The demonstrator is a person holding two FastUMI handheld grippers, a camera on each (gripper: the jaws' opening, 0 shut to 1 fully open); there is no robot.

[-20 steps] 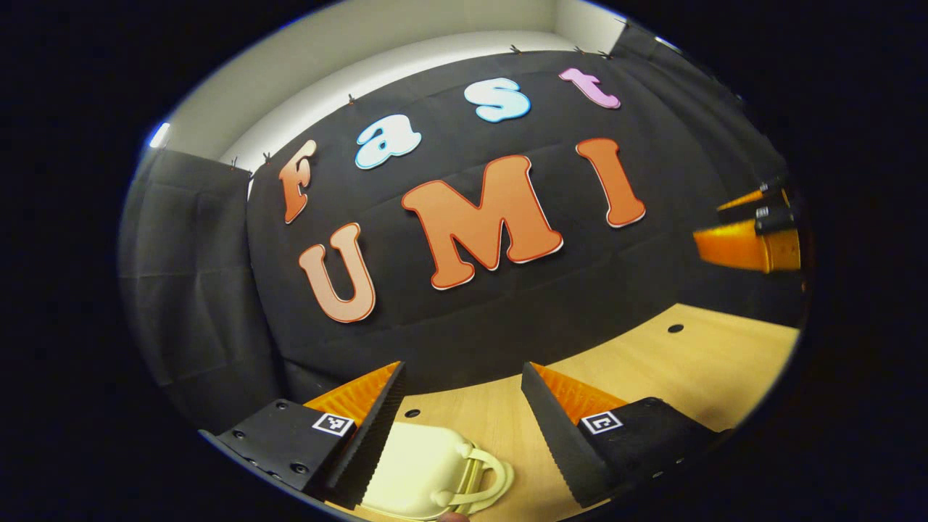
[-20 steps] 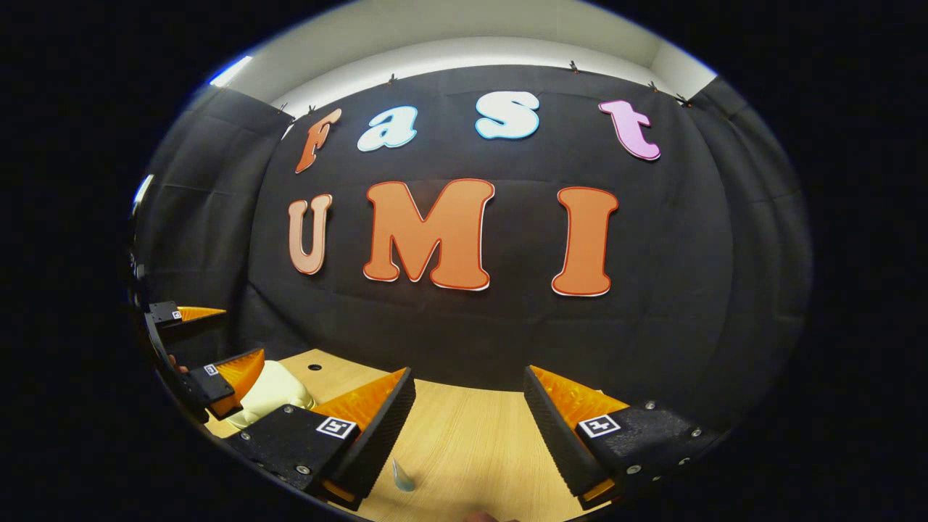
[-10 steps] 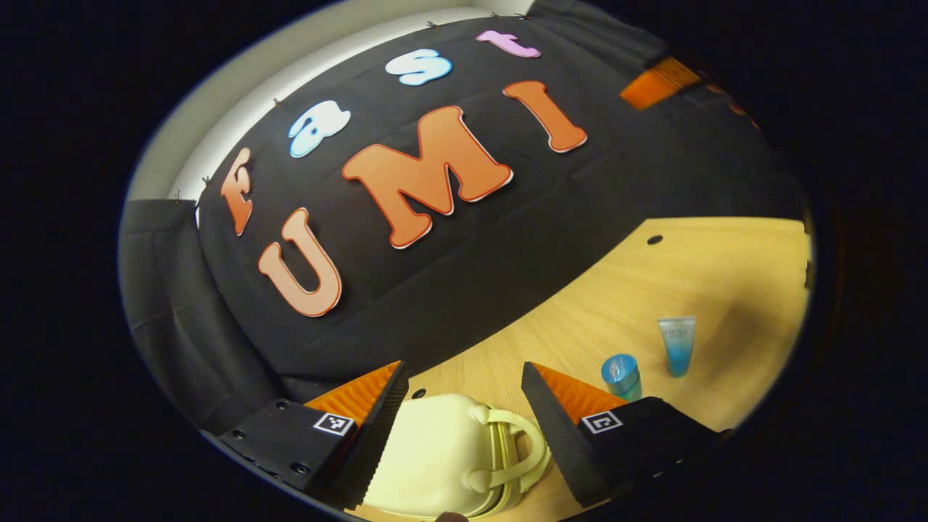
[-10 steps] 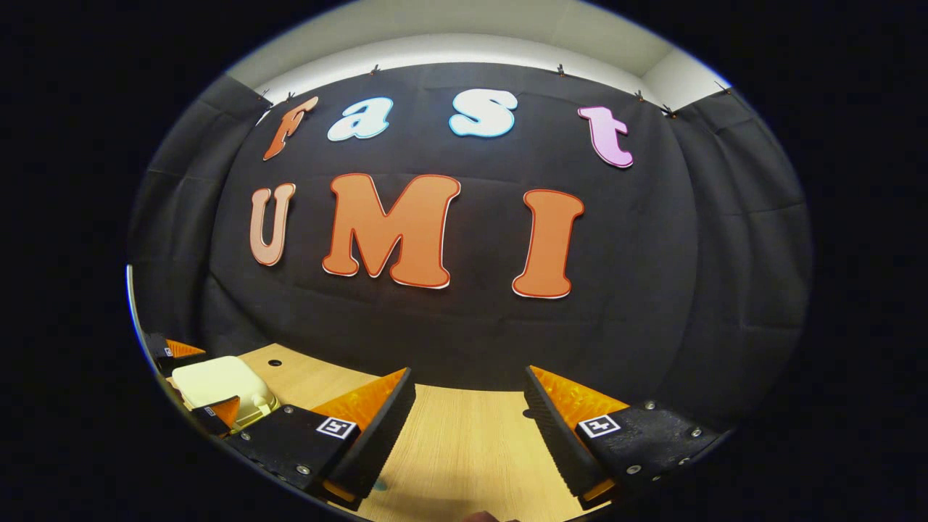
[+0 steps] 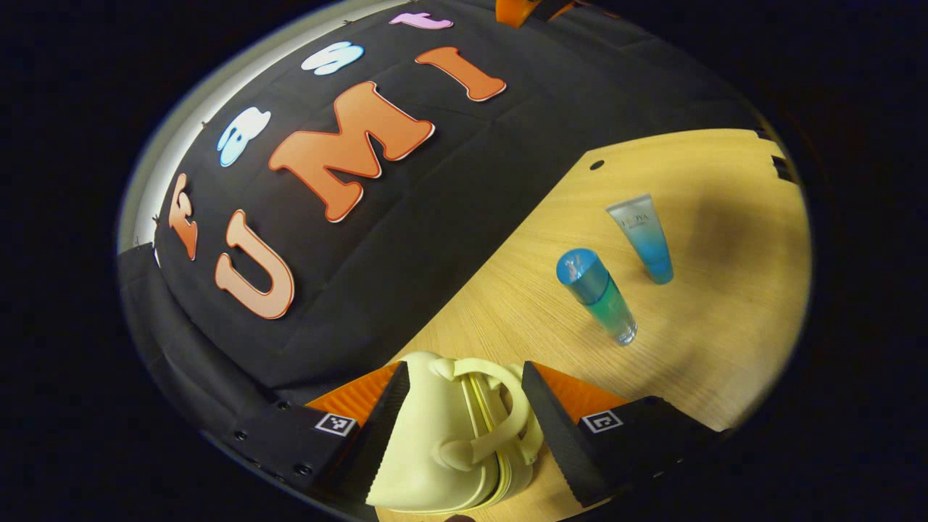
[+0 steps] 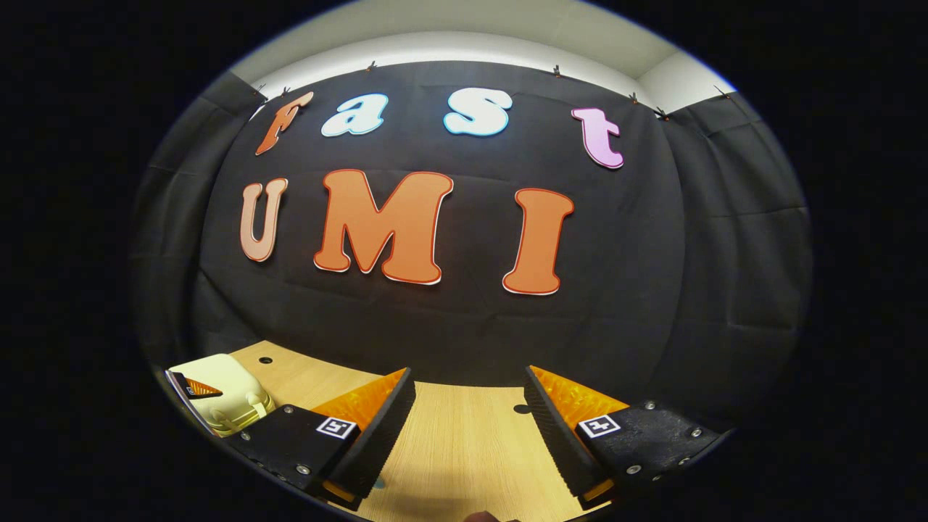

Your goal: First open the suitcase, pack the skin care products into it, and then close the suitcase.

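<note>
A small cream suitcase (image 5: 442,449) with a loop handle (image 5: 507,413) lies closed on the wooden table (image 5: 725,326). My left gripper (image 5: 464,380) is open, its two fingers either side of the suitcase's handle end; I cannot tell whether they touch it. A blue bottle (image 5: 598,293) and a clear-to-blue tube (image 5: 645,235) stand on the table beyond, to the right. In the right gripper view, my right gripper (image 6: 467,384) hangs open over the bare table (image 6: 464,449) with nothing between its fingers. The suitcase (image 6: 232,388) sits at far left, with a left gripper finger (image 6: 192,388) on it.
The black cloth wall (image 6: 464,319) closes off the table's far edge. Small round holes (image 6: 264,359) dot the tabletop near the wall. Open wood lies around the bottle and tube.
My left gripper has tilted and dropped toward the suitcase, which now lies between its fingers. The bottle and tube have come into view. The right gripper has barely moved.
</note>
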